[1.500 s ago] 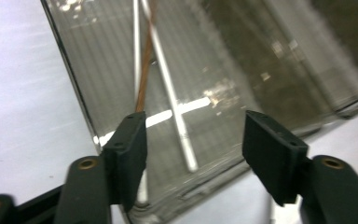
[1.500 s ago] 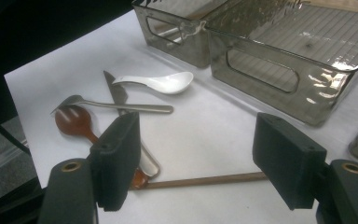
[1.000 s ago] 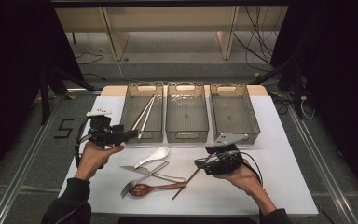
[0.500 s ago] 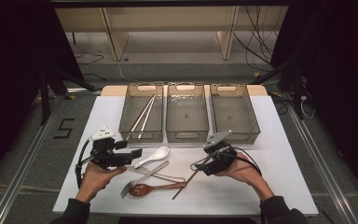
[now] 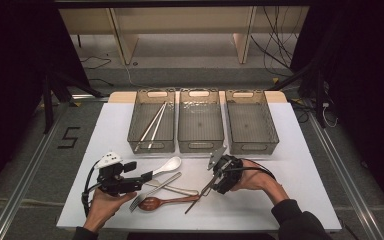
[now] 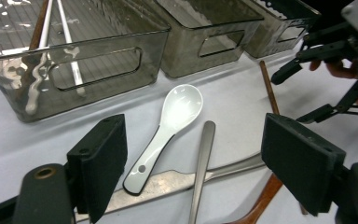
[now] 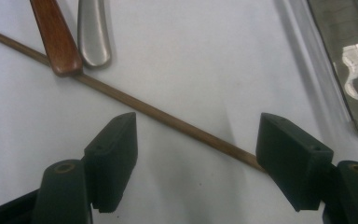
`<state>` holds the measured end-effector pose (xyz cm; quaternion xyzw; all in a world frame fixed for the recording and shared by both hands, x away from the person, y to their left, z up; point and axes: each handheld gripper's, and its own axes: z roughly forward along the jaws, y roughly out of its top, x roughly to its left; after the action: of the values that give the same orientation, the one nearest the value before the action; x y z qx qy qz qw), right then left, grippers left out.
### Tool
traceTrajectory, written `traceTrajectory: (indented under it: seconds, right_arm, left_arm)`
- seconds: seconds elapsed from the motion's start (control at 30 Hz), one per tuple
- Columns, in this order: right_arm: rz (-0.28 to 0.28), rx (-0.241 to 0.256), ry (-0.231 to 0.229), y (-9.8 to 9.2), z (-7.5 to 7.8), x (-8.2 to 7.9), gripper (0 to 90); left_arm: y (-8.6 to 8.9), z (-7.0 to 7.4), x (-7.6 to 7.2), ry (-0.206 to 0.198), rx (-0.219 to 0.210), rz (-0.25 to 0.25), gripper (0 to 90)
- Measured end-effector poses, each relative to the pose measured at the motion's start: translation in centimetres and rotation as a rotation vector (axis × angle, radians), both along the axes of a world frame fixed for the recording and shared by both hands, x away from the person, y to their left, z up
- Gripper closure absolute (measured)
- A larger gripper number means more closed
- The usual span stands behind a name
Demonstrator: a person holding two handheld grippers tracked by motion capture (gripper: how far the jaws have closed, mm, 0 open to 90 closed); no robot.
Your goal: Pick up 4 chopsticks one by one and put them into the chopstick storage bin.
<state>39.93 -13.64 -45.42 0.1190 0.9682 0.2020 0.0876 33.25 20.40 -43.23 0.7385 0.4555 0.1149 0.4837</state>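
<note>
Right gripper view has your right gripper (image 7: pixel 196 158), jaws wide, straddling the brown chopstick (image 7: pixel 168 119), whose long axis runs diagonally between them, just beside the wooden spoon handle (image 7: pixel 56 37).

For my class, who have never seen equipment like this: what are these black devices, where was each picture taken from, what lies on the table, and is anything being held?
A person holds a hand-operated grasping tool in each hand: the left tool and the right tool. One camera looks down from above the table; each other picture comes from a camera riding on a tool, looking along its black jaws.

Three clear bins stand in a row; the left one holds chopsticks. In front lie a white spoon, a metal fork, a wooden spoon and a single brown chopstick. Both tools are open and hold nothing; the right one hovers over that chopstick.
</note>
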Motion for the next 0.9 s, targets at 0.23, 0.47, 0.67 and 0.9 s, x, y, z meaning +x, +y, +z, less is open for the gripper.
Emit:
traceTrajectory:
  seconds: [0.23, 0.47, 0.67, 0.9]
  right_arm:
    - [0.024, -0.04, 0.029, 0.4, -0.3, 0.5, 31.5]
    - [0.056, -0.09, 0.044, 0.7, -0.6, 1.1, 33.5]
    - [0.082, -0.101, 0.067, 1.0, -0.8, 1.5, 35.2]
    - [0.062, -0.095, 0.129, 1.0, -0.8, 1.8, 43.1]
  left_arm:
    - [0.0, -0.4, -0.9, -0.029, -0.001, 0.001, 21.4]
    - [0.0, -0.5, -1.1, -0.023, 0.007, -0.005, 21.3]
    - [0.0, -0.5, -1.1, -0.024, 0.013, -0.013, 21.3]
    - [-0.3, -0.6, -1.1, -0.016, 0.014, -0.024, 21.2]
